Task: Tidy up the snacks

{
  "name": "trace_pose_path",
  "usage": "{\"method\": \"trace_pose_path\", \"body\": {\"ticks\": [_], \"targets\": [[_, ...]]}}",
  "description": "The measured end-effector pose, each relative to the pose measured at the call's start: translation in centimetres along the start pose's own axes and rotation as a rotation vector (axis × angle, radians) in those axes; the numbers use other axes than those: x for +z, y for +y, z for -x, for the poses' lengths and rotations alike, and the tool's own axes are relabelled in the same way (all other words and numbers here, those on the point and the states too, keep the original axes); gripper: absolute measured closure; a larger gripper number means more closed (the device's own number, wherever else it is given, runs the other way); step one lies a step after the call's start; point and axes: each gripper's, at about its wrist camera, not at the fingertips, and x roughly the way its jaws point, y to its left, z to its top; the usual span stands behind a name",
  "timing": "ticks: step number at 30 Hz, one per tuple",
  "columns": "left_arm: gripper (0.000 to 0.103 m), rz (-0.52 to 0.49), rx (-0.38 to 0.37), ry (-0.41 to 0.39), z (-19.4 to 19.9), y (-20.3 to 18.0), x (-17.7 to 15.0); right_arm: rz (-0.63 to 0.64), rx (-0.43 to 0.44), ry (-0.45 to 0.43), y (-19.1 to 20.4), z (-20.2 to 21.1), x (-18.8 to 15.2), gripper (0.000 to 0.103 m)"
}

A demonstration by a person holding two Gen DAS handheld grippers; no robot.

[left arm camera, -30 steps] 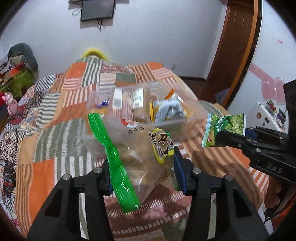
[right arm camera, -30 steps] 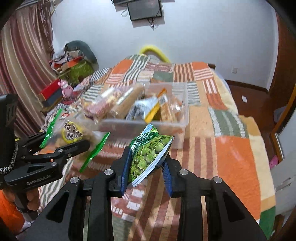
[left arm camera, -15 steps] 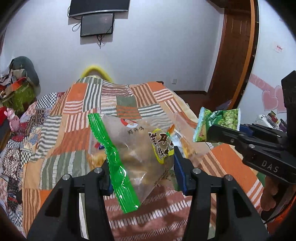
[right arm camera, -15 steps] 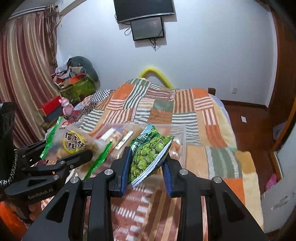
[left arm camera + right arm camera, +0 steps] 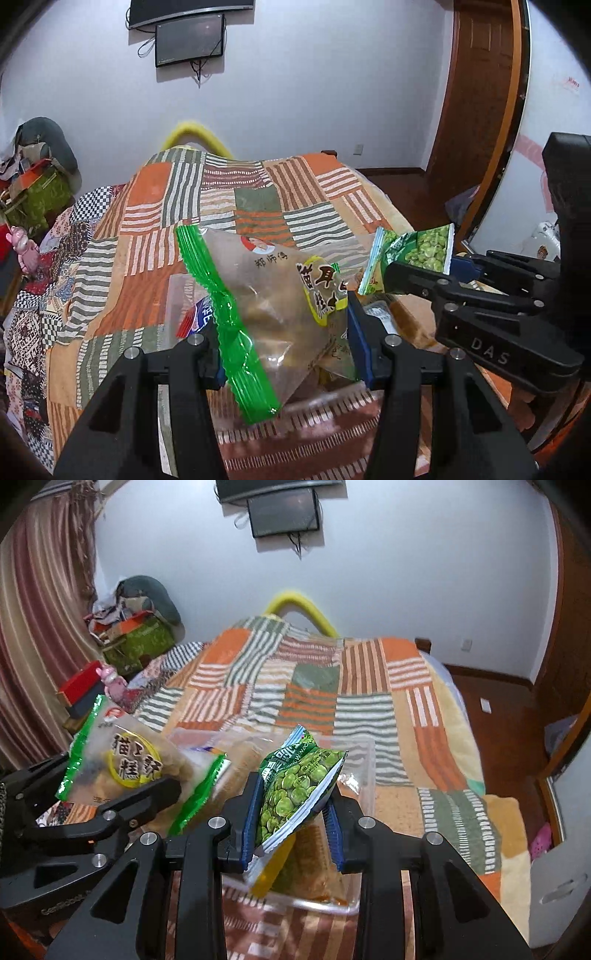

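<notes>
My left gripper is shut on a clear pastry bag with green sealed ends; the bag also shows in the right wrist view. My right gripper is shut on a green pea snack packet, seen at the right of the left wrist view. Both are held above a clear plastic bin of snacks on the patchwork bed. The bin is mostly hidden behind the two bags.
The patchwork quilt covers the bed. Clutter and a pink toy lie at the bed's left side. A wooden door and floor are to the right. A screen hangs on the far wall.
Both grippers have moved forward over the bin with their snacks still held; the bin has dropped low in both views and the far wall and screens show more.
</notes>
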Motion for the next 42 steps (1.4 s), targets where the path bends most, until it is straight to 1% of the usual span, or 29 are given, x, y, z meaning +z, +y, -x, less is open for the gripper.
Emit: {"method": "trace_pose_path", "body": {"ticks": [2, 4, 7, 10, 12, 15, 19, 23, 25, 28, 31, 32, 33, 38, 42], "targets": [[0.052, -0.001, 0.009, 0.007, -0.8, 0.2, 0.1, -0.005, -0.003, 0.015, -0.2, -0.7, 0.0, 0.074], [0.052, 0.001, -0.004, 0.021, -1.6, 0.2, 0.2, -0.006, 0.002, 0.023, -0.4, -0.9, -0.1, 0.074], [0.052, -0.003, -0.013, 0.037, -2.2, 0.2, 0.1, -0.021, 0.031, 0.031, -0.5, -1.2, 0.0, 0.074], [0.051, 0.001, -0.011, 0.059, -2.7, 0.3, -0.1, -0.017, 0.017, 0.037, -0.7, -1.4, -0.1, 0.074], [0.045, 0.005, -0.009, 0.058, -2.6, 0.4, -0.1, -0.022, 0.003, 0.039, -0.8, -1.3, -0.2, 0.074], [0.035, -0.003, 0.016, 0.05, -2.3, 0.5, 0.0, -0.031, -0.013, 0.026, -1.0, -1.0, 0.0, 0.073], [0.034, 0.002, 0.026, 0.034, -1.0, 0.8, -0.1, -0.029, -0.015, 0.025, -1.1, -0.4, 0.1, 0.067], [0.034, 0.032, 0.019, 0.003, 1.1, 1.4, -0.1, 0.012, -0.058, -0.007, -0.6, 1.6, 0.0, 0.065], [0.034, 0.039, 0.022, -0.023, 2.7, 1.6, 0.0, 0.023, -0.063, -0.024, -0.4, 2.7, -0.1, 0.065], [0.034, 0.043, 0.02, -0.074, 5.8, 1.6, 0.1, 0.036, -0.068, -0.063, 0.1, 5.4, 0.0, 0.065], [0.034, 0.024, 0.041, -0.138, 9.5, 1.1, 0.0, 0.035, -0.058, -0.113, 0.8, 8.2, 0.1, 0.065], [0.034, 0.021, 0.045, -0.174, 11.4, 0.9, -0.2, 0.031, -0.05, -0.135, 1.0, 9.7, 0.1, 0.065], [0.034, 0.021, 0.045, -0.193, 12.5, 0.9, -0.3, 0.029, -0.044, -0.152, 1.4, 10.6, 0.0, 0.065], [0.034, 0.027, 0.041, -0.331, 20.3, 0.2, -1.3, 0.022, -0.017, -0.261, 3.2, 16.4, -0.3, 0.063], [0.032, 0.042, 0.051, -0.405, 25.0, -0.2, -2.3, 0.031, -0.009, -0.359, 4.9, 21.0, -1.1, 0.061]]}}
